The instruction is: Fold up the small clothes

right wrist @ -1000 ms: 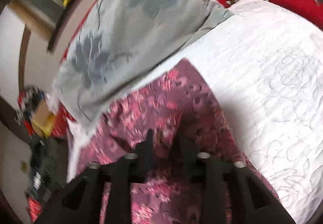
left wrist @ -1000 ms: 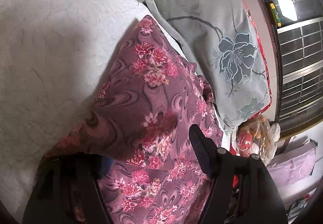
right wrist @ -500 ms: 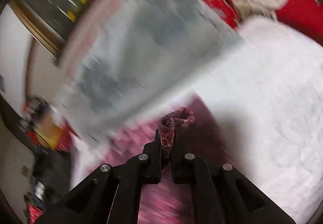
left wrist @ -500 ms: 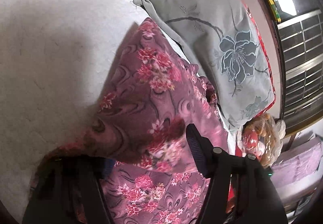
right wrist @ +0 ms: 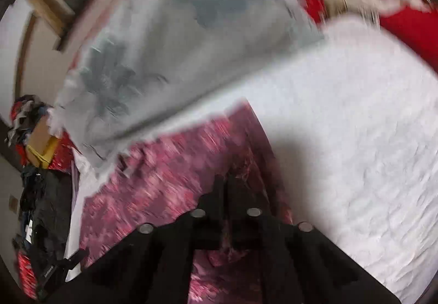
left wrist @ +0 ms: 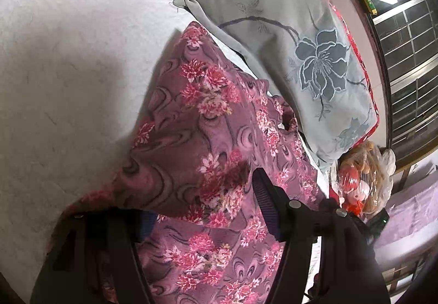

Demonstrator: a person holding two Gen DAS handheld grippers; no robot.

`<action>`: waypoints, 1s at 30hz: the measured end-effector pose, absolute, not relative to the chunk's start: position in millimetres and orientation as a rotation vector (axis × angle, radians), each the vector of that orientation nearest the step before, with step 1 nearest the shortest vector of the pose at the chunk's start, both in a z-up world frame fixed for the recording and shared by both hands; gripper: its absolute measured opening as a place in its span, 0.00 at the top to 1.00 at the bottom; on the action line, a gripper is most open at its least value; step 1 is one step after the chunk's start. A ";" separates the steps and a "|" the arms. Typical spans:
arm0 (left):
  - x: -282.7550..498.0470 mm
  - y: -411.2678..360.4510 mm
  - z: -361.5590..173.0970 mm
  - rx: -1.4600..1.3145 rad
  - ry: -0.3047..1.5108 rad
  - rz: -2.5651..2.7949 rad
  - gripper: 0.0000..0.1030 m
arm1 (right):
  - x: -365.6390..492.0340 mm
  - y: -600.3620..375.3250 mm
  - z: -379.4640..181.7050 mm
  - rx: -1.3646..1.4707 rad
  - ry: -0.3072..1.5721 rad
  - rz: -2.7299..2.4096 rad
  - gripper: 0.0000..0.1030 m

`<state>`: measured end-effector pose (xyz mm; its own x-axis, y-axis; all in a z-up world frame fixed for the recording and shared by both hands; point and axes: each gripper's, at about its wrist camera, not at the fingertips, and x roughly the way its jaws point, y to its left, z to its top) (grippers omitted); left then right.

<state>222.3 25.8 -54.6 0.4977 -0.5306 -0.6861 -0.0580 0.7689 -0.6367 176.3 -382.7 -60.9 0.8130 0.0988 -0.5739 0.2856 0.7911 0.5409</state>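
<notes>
the left wrist view is sharp. the left gripper (left wrist: 202, 211) stands released, jaws wide apart, with the purple floral garment (left wrist: 208, 123) passing between them and spreading ahead over the white quilted bed (left wrist: 68, 63). a folded layer of the garment lies over the lower layer just in front of the jaws. ahead and to the right of this gripper lies a grey pillow (left wrist: 295, 38) with a dark flower, and further right a plastic bag of toys (left wrist: 361, 175) sits by a barred window (left wrist: 408, 38).

the right wrist view is motion-blurred. the right gripper (right wrist: 225, 189) is clenched, jaws pressed together on the garment (right wrist: 169, 167), which spreads ahead and to its left. the bed (right wrist: 356, 126) fills its right side, the pillow (right wrist: 178, 38) lies ahead, and a dark pile of clutter (right wrist: 38, 194) shows far left, unseen in the other view.
</notes>
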 end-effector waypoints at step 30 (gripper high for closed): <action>148.7 -26.6 -35.1 -0.053 1.316 -0.375 0.30 | 75.1 -312.1 -96.9 0.284 1.070 0.069 0.60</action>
<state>148.7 -26.6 -35.1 0.2015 -0.2982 -0.9330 0.2382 0.9389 -0.2486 75.1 -312.1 -96.9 0.4818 0.1929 -0.8548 0.0814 0.9614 0.2628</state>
